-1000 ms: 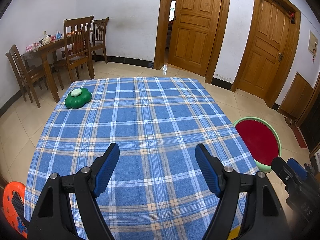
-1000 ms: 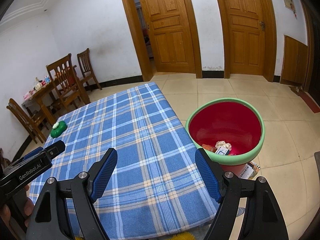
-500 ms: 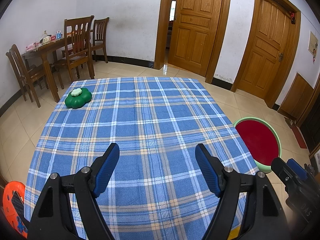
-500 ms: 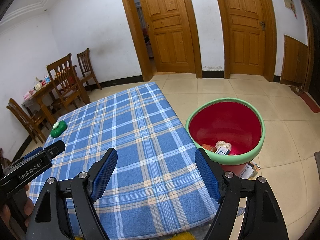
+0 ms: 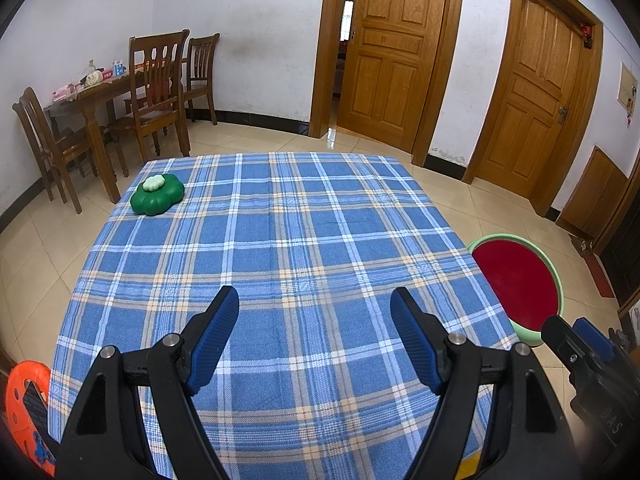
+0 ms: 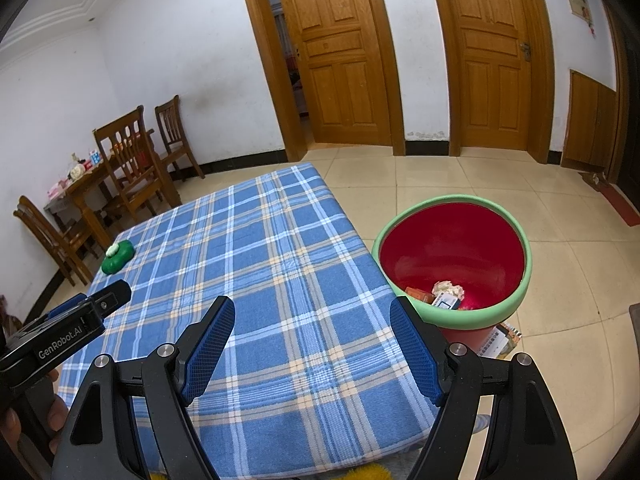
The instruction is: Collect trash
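hovering over the plaid tablecloth (image 5: pixel 280 240), left gripper (image 5: pixel 314 340) and right gripper (image 6: pixel 312 338) fingers spread wide, empty.

Your views: bright, even daylight; soft shadows; floor (image 5: pixel 328 136) glare by the far doorway (image 5: pixel 346 20); sharp focus; fisheye bending, dark corners.

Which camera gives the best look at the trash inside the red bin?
The right wrist view: it looks down into the red bin, showing the trash at its bottom. The left wrist view shows only the bin's red inside at the table edge.
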Tool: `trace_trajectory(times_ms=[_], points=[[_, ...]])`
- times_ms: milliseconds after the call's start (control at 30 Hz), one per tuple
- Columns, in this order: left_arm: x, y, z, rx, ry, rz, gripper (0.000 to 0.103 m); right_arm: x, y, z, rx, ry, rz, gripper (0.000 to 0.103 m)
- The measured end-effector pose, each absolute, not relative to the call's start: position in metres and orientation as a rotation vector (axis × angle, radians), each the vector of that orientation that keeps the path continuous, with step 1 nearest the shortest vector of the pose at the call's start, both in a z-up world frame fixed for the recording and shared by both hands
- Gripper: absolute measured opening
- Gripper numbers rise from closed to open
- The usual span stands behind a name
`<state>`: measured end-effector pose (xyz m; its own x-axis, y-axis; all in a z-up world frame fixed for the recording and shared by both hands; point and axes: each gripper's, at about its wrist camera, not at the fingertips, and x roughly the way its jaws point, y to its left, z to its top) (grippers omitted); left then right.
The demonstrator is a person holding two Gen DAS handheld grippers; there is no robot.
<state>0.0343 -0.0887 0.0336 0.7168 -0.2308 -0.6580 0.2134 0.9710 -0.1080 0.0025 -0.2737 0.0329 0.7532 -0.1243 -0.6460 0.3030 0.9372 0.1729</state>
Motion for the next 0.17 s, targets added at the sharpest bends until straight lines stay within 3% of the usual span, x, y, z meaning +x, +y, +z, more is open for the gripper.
trace_trajectory(times_ms=[167], points=[[0.0348, -0.0885, 0.0306, -0.024, 0.740, -0.241, 0.078, 0.0036, -0.2716, 0.0312, 0.272, 0.682, -0.235, 0.081]])
